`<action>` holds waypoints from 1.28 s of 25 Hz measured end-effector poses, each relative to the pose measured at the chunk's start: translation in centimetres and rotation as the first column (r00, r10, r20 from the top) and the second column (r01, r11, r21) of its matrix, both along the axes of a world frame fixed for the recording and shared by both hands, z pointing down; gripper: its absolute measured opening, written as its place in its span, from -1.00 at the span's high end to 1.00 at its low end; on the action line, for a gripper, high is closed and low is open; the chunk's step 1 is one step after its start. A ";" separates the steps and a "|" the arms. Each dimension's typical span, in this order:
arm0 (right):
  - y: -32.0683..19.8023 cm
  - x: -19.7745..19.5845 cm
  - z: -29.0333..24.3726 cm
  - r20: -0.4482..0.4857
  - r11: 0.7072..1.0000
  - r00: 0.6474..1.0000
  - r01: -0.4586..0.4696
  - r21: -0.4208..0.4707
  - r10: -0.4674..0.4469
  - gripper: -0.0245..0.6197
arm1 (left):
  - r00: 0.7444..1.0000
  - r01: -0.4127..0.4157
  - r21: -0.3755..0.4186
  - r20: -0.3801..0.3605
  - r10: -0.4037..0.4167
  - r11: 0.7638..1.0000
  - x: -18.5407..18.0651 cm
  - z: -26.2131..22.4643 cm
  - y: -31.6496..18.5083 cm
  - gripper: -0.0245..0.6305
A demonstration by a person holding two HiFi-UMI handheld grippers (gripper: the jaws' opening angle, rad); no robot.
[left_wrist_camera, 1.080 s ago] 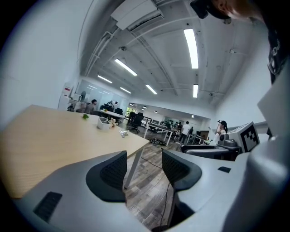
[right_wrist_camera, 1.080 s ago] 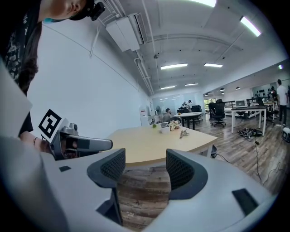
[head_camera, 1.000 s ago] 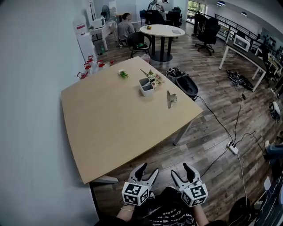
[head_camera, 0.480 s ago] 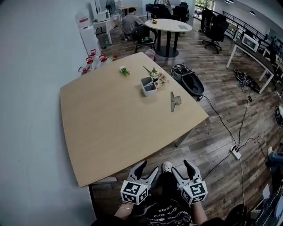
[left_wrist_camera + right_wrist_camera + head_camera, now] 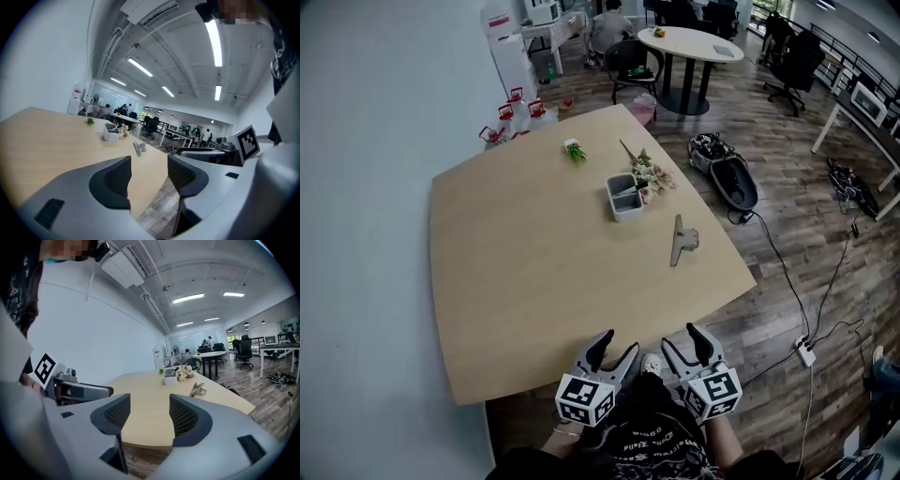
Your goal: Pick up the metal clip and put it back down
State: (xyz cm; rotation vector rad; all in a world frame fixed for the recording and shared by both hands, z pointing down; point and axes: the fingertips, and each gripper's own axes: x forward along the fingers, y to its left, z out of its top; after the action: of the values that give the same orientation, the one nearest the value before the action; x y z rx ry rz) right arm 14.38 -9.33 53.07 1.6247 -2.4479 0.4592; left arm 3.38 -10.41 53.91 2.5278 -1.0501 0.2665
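both grippers, left (image 5: 612, 352) and right (image 5: 680, 344), gape empty; the clip (image 5: 680, 241) lies far ahead of the jaws, so a reach comes first

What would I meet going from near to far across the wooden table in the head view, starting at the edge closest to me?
metal clip → grey container → small green sprig, and past the table's far edge, the round white table.
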 end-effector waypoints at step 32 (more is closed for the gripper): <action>-17.0 10.7 -0.4 0.029 0.995 0.999 0.033 -0.092 -0.031 0.26 | 0.985 0.173 -0.023 0.002 -0.173 0.985 5.7 0.0 -13.4 0.17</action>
State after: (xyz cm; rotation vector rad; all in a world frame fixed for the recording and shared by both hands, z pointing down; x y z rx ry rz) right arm 25.11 -26.34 52.64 1.5511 -2.4299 0.5841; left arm 9.05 -23.83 53.92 2.3973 -1.2505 0.2278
